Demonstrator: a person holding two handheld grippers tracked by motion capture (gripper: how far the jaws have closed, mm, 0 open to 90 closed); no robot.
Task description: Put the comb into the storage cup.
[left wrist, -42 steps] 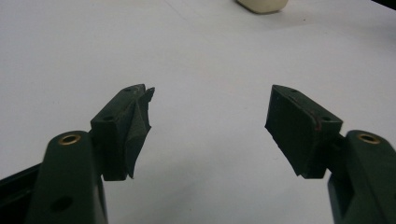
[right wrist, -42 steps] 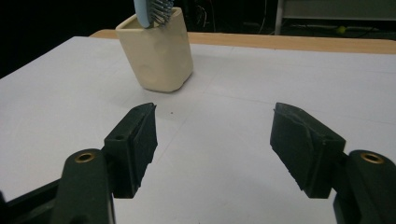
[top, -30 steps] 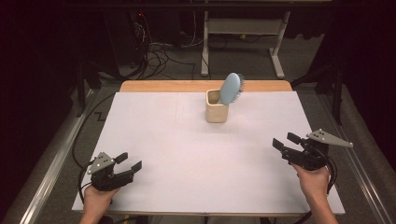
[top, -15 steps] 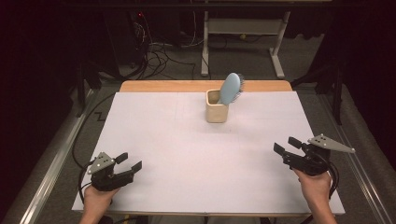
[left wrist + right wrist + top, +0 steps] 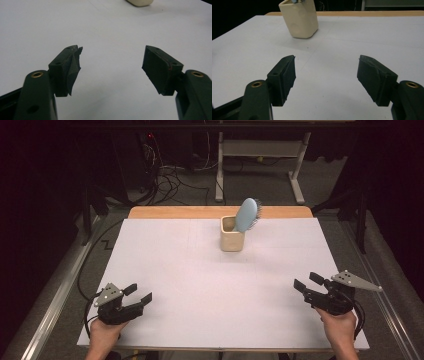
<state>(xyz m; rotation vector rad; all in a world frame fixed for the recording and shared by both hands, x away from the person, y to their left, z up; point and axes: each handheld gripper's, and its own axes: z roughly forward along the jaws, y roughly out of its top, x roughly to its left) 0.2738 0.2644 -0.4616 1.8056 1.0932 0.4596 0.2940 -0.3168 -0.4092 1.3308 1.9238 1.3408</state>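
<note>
A cream cup (image 5: 232, 239) stands at the far middle of the white table (image 5: 210, 285), with a light blue hairbrush (image 5: 246, 214) propped upright in it, head up. The cup (image 5: 299, 19) also appears far ahead in the right gripper view, and its base (image 5: 140, 2) at the top edge of the left gripper view. My left gripper (image 5: 138, 294) rests near the front left corner, open and holding nothing (image 5: 112, 66). My right gripper (image 5: 308, 282) sits near the front right edge, open too, with bare table between its jaws (image 5: 326, 75).
A wooden strip (image 5: 220, 212) runs along the table's far edge. Beyond it on the floor are tangled cables (image 5: 175, 175) and a white metal stand (image 5: 260, 155). A metal rail (image 5: 55, 300) borders the table's left side.
The right gripper has drawn back toward the front edge and slightly lower. The left gripper, cup and brush have stayed put.
</note>
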